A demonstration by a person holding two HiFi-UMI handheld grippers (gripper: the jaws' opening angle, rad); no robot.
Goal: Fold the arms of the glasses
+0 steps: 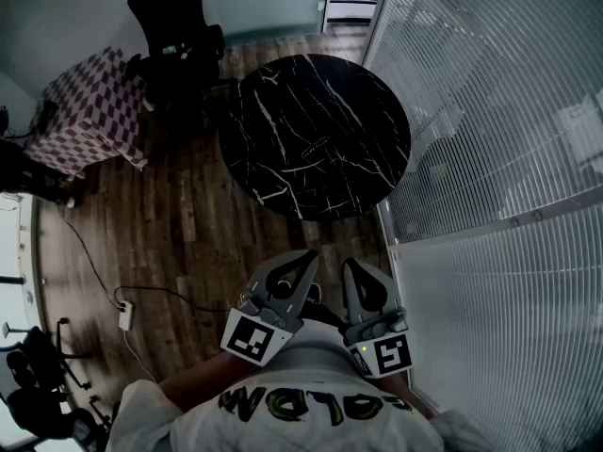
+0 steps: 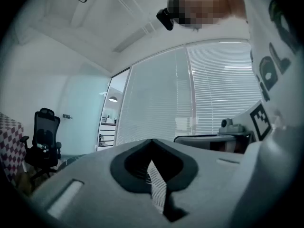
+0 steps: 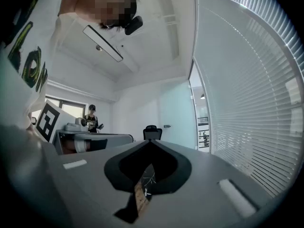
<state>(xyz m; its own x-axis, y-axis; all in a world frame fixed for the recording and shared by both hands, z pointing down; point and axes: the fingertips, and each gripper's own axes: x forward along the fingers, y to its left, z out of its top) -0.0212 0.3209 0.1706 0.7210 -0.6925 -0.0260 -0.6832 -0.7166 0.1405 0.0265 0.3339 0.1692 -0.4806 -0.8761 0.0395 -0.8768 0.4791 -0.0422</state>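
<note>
Closest to the head camera is the person's white shirt (image 1: pixel 301 384). Its dark, yellow-edged lettering is seen upside down and cannot be read whole. Just past it, on the near side of the round black marble table (image 1: pixel 283 177), the left gripper (image 1: pixel 307 255) and right gripper (image 1: pixel 350 264) are held side by side over the wooden floor (image 1: pixel 188 224), short of the table's rim. Each carries a cube with a black-and-white square marker (image 1: pixel 256 335). In its own view the left gripper (image 2: pixel 152 141) has its jaws tip to tip with nothing held, and the right gripper (image 3: pixel 150 141) is the same, closed and empty. The glasses (image 1: pixel 316 144) show only as a faint, thin outline near the middle of the white-veined table top, too small to tell how their arms lie. Left of the table stands a pink-and-white checkered block (image 1: pixel 89 111), and beyond the table's far left edge a black office chair (image 1: pixel 174 26). White blinds (image 1: pixel 490 111) run along the table's right side. A white power strip (image 1: pixel 124 318) lies on the floor, near-left of the table.
</note>
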